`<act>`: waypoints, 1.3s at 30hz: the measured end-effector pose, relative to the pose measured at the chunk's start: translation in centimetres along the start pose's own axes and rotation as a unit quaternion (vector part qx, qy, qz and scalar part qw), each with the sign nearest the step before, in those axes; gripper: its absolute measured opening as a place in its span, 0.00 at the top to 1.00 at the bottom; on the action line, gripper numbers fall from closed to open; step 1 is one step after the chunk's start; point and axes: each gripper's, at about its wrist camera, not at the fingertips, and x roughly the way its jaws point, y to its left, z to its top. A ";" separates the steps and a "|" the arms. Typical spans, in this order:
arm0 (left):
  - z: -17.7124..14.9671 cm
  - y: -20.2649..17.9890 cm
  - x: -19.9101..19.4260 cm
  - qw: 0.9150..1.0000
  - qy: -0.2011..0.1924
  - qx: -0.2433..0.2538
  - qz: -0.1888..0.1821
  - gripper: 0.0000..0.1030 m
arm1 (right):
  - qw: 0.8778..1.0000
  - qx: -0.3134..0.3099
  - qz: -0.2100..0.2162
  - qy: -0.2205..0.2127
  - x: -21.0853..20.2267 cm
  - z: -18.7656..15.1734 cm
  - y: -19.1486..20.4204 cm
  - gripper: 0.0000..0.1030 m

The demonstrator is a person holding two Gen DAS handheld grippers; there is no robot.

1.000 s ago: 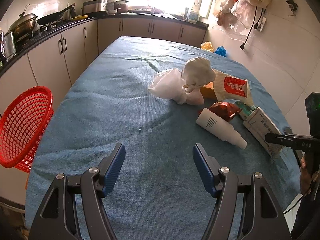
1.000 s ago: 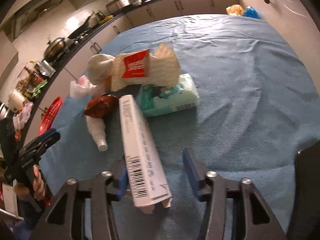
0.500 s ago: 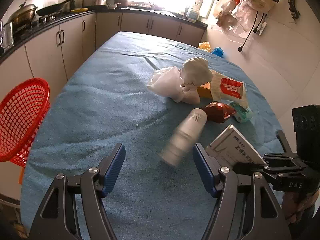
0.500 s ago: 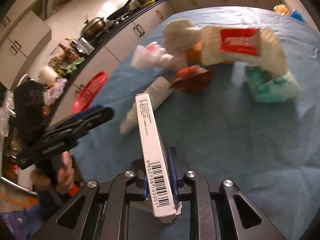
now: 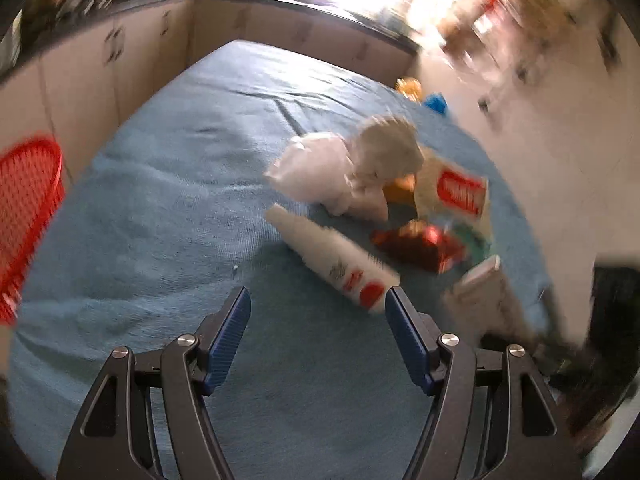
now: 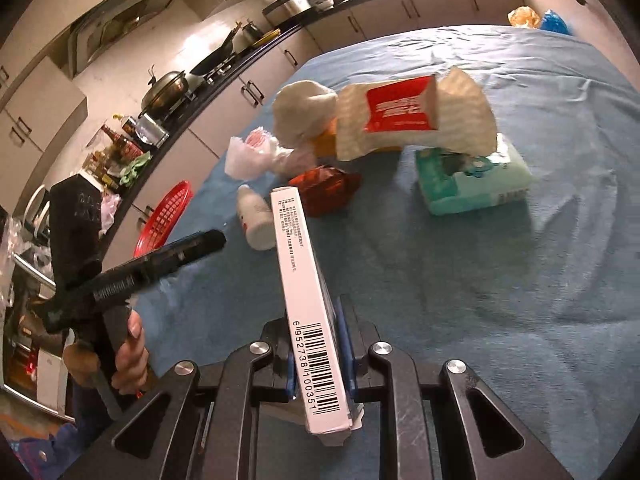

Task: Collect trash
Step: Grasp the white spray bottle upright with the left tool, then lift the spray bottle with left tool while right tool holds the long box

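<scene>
Carton (image 6: 308, 308), long and white with a barcode on its narrow edge, lay flat on the blue cloth (image 6: 500, 280) a second ago between the open jaws of the right gripper (image 6: 320, 364); now it stands on edge off the cloth, those jaws clamped on both its broad faces; the white bottle (image 5: 332, 260), which lay beside the carton with its cap toward the camera, has rolled and now rests in front of the left gripper (image 5: 318, 316), its base just beside the right-hand blue pad; the left gripper's jaws stand wide apart as before, with nothing between them and only bare cloth under them; the left-wrist view is blurred; behind the bottle sit a crumpled red wrapper (image 5: 420, 244), white plastic bags (image 5: 320, 176), a cream packet with a red label (image 6: 400, 116) and a green tissue pack (image 6: 472, 180), heaped close together; the red basket (image 5: 24, 216) stands off the table's left edge.
</scene>
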 end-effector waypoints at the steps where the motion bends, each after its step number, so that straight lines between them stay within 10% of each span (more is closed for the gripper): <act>1: 0.4 0.2 0.3 1.000 0.009 -0.021 -0.016 0.33 | 1.000 0.002 0.000 -0.003 -0.1 0.0 -0.2 0.82; 7: 1.9 0.8 2.7 0.993 0.043 -0.105 -0.024 0.38 | 1.000 0.015 0.010 -0.022 -1.2 -0.3 -1.3 0.82; 18: 2.2 -3.6 5.0 0.996 0.038 0.022 0.079 0.70 | 0.998 0.031 0.013 -0.048 -3.4 -1.5 -3.2 0.81; 30: -0.8 -3.3 2.7 0.993 0.017 0.083 0.081 0.72 | 0.999 0.020 0.023 -0.041 -2.4 -2.0 -0.8 0.81; 39: -3.1 -2.7 -2.2 0.986 -0.081 0.098 0.105 0.72 | 0.999 -0.010 0.015 -0.046 -1.8 -1.4 2.2 0.81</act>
